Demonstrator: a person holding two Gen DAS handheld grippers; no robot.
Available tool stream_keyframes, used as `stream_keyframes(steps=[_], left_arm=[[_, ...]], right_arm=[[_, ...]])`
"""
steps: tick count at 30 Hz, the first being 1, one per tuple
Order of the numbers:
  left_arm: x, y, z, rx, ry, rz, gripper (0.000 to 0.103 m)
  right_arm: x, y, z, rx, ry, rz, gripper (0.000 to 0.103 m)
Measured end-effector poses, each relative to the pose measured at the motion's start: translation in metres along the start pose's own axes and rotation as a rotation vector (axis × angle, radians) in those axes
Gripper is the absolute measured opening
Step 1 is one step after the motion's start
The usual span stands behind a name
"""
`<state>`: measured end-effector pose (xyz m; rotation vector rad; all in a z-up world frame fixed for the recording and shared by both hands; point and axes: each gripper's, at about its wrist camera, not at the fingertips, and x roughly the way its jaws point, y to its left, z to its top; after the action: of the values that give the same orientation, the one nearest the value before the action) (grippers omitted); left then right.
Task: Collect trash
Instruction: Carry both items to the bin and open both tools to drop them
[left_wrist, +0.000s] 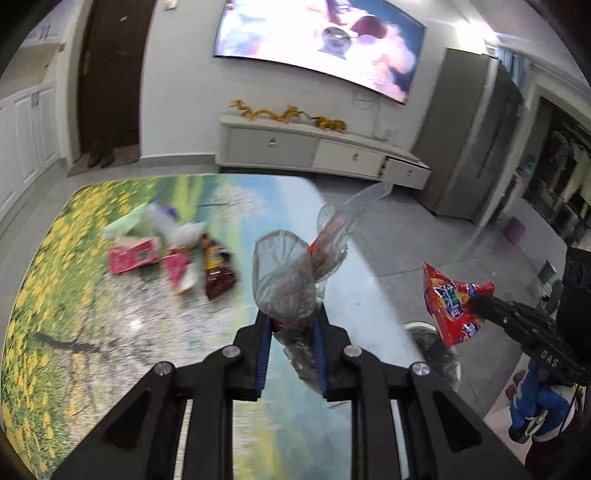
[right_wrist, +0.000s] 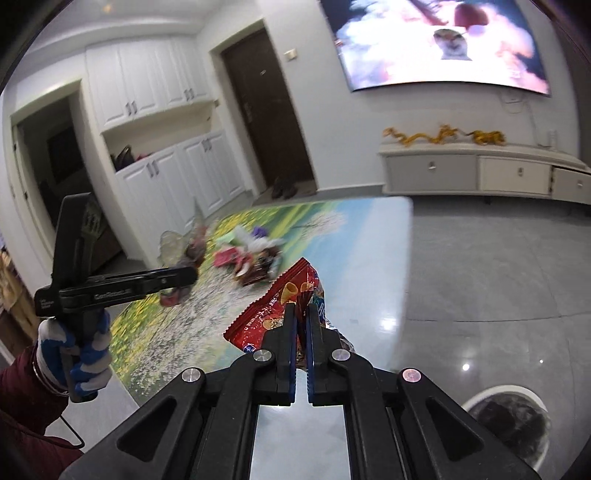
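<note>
Flanking the table (right_wrist: 400, 258), a lined bin (right_wrist: 513, 424) stands just beside.

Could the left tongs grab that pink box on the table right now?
Probably not yet: the left tongs are shut on a clear plastic wrapper. Nothing blocks the way to the pink box, but the wrapper must go first.

white walls (right_wrist: 325, 122), grey tiled floor (right_wrist: 480, 266), wall-mounted television (right_wrist: 443, 44).
</note>
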<state>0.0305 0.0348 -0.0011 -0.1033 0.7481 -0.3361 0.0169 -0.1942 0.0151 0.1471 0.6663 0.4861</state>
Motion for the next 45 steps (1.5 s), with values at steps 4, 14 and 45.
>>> stream_keyframes(steps=[4, 14, 45], left_arm=[[0.011, -0.044, 0.006, 0.07, 0.018, -0.069, 0.02], [0.088, -0.175, 0.0, 0.285, 0.169, -0.23, 0.02], [0.193, -0.316, -0.026, 0.404, 0.296, -0.291, 0.056]], right_arm=[[-0.031, -0.033, -0.009, 0.054, -0.038, -0.073, 0.004], [-0.073, -0.14, -0.052, 0.269, -0.021, -0.306, 0.004], [-0.069, -0.253, -0.139, 0.579, 0.121, -0.522, 0.04]])
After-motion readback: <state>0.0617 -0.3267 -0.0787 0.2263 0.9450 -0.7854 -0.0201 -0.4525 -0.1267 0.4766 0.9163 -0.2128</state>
